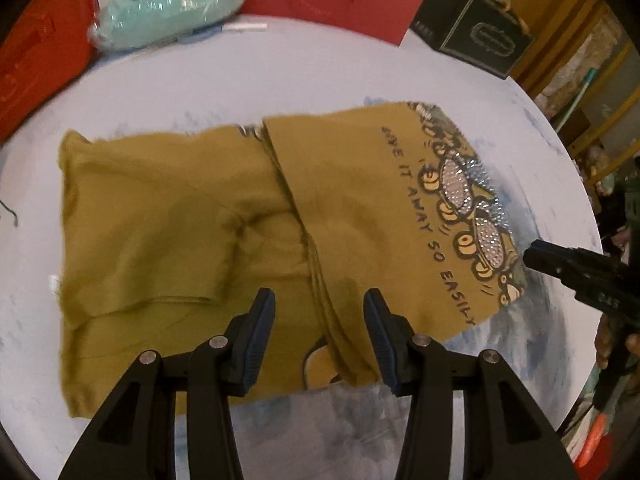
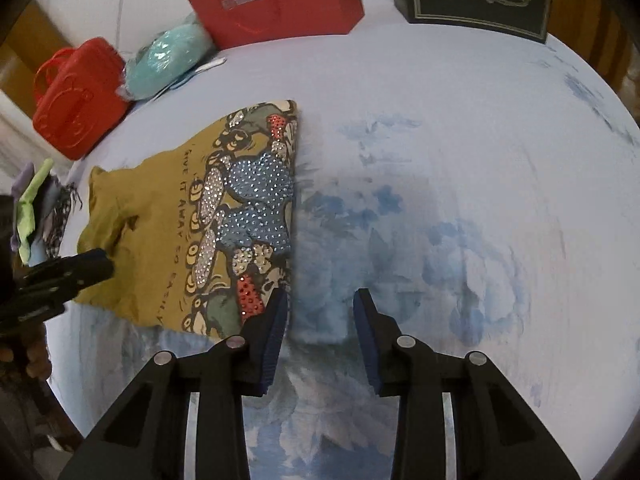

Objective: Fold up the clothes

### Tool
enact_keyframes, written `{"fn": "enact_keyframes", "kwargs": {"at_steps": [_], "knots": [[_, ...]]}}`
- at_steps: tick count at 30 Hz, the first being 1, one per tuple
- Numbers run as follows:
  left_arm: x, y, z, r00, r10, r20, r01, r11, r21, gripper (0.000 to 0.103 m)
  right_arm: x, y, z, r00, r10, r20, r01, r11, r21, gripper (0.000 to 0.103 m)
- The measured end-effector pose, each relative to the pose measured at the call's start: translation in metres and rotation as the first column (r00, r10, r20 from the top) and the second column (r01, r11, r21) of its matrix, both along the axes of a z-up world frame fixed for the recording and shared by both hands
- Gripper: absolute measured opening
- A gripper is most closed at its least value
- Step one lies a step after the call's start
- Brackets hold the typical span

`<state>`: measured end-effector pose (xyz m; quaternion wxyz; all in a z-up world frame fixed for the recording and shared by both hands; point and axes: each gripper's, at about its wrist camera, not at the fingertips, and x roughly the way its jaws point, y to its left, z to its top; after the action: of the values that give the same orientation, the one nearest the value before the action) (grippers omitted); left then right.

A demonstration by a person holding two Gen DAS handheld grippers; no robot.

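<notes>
Mid-fold: your left hand-held gripper [image 1: 320, 312] and right hand-held gripper [image 2: 322, 312] hover spread, empty; next, pinch the mustard shirt [image 1: 168, 216] below.

Mustard-yellow shirt [image 1: 248, 216], rhinestone print, folded over, flat on bedsheet [image 1: 280, 80]

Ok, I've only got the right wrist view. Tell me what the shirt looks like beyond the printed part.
Observer: The mustard T-shirt runs on as a plain part, and the printed flap is folded over it.
Operator: Now give me the left claw and its state.
Observer: Its jaws stand apart above the flap's folded edge, and they grip nothing.
Operator: Report the surface of that plain part.
Observer: What looks like a sleeve lies folded across it, with creases near the middle.
</notes>
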<state>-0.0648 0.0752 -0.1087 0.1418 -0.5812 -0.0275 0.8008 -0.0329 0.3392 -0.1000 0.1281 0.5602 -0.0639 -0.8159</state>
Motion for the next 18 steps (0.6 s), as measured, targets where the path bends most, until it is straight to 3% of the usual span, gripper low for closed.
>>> {"fn": "enact_keyframes", "kwargs": {"at_steps": [3, 6, 7, 8, 11, 15, 18], "knots": [[-0.001, 0.011, -0.007, 1.0, -0.013, 0.026, 0.013, 0.999, 0.031, 0.047, -0.001, -0.001, -0.002, 1.0, 0.029, -0.006, -0.029, 0.999, -0.039, 0.034], [0.003, 0.025, -0.008, 0.999, -0.047, -0.007, 0.047, 0.999, -0.017, 0.043, 0.001, -0.003, -0.002, 0.998, 0.055, -0.012, -0.055, 0.997, -0.049, 0.034], [0.004, 0.029, -0.008, 0.998, -0.056, -0.023, 0.055, 0.998, -0.04, 0.033, 0.001, -0.005, -0.003, 0.998, 0.062, -0.013, -0.063, 0.997, -0.048, 0.034], [0.004, 0.031, -0.008, 0.998, -0.064, -0.021, 0.063, 0.997, -0.047, 0.008, 0.0, -0.007, -0.005, 0.998, 0.065, -0.012, -0.066, 0.997, -0.047, 0.034], [0.005, 0.029, 0.005, 0.997, -0.064, -0.041, 0.062, 0.997, -0.05, 0.007, -0.002, -0.004, -0.005, 0.999, 0.049, -0.006, -0.05, 0.997, -0.067, 0.034], [0.023, 0.013, 0.064, 0.967, -0.112, -0.23, 0.082, 0.987, -0.138, 0.007, -0.003, -0.002, 0.002, 1.0, 0.024, -0.012, -0.025, 0.993, -0.116, 0.035], [0.033, -0.017, 0.105, 0.939, -0.098, -0.33, 0.035, 0.981, -0.193, 0.008, -0.003, -0.005, 0.013, 1.0, 0.016, -0.025, -0.02, 0.987, -0.16, 0.05]]}}
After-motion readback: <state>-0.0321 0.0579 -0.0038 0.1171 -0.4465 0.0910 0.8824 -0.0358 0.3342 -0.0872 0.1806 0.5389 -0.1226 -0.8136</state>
